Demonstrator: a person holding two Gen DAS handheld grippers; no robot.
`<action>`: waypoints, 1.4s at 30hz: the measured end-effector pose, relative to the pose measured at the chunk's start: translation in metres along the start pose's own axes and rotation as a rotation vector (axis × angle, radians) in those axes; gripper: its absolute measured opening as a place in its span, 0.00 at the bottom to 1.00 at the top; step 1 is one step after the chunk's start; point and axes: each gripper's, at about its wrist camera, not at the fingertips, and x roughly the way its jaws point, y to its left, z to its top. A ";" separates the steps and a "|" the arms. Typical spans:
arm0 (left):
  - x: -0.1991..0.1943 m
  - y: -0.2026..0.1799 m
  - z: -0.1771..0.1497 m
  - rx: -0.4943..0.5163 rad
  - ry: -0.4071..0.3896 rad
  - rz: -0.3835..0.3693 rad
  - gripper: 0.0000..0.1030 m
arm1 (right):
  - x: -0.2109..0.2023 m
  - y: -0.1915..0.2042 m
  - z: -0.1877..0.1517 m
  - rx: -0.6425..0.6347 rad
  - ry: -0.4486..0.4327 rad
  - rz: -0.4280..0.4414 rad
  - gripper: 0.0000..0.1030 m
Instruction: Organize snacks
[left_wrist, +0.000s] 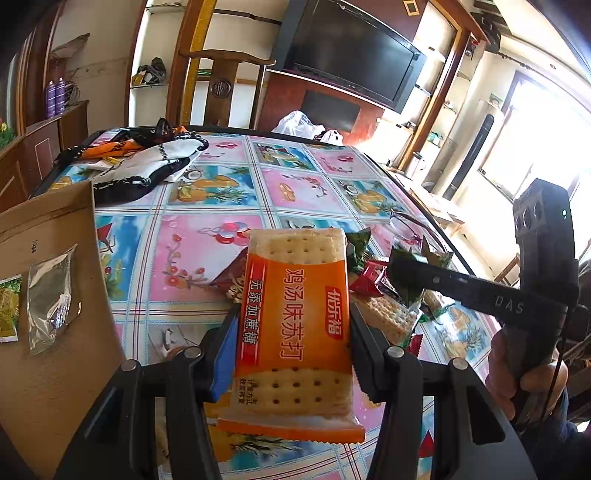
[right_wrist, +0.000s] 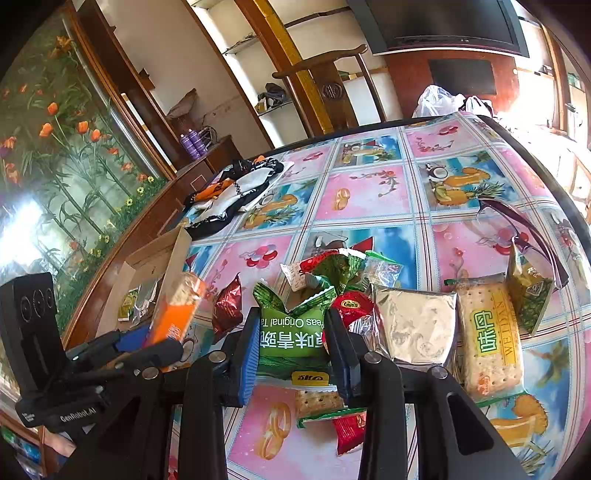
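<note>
A living room with wooden shelving and a dark television surrounds a table (right_wrist: 369, 192) covered in a bright pink-and-blue fruit-patterned cloth. Both grippers point downward at a slant over it. The left gripper (left_wrist: 291, 332) is clamped on an orange cracker packet (left_wrist: 295, 317), held lengthwise between its fingers above the table, beside an open cardboard box (left_wrist: 55, 258) at the left edge. The packet is clear at both ends, showing pale perforated crackers, with white Chinese lettering on the orange band. The right gripper (right_wrist: 291, 343) is closed on a green pea snack packet (right_wrist: 291, 332), crinkled at its top, lifted just over the snack pile (right_wrist: 424, 321) of red, silver and cracker packets.
</note>
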 end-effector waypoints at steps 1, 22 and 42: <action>0.000 0.001 0.000 -0.003 -0.003 0.002 0.51 | 0.001 0.000 -0.001 0.000 0.002 0.001 0.35; -0.007 0.018 0.005 -0.044 -0.052 0.084 0.51 | 0.016 0.047 -0.024 -0.247 -0.014 -0.146 0.35; -0.011 0.026 0.005 -0.067 -0.067 0.100 0.51 | 0.015 0.071 -0.040 -0.401 -0.075 -0.280 0.35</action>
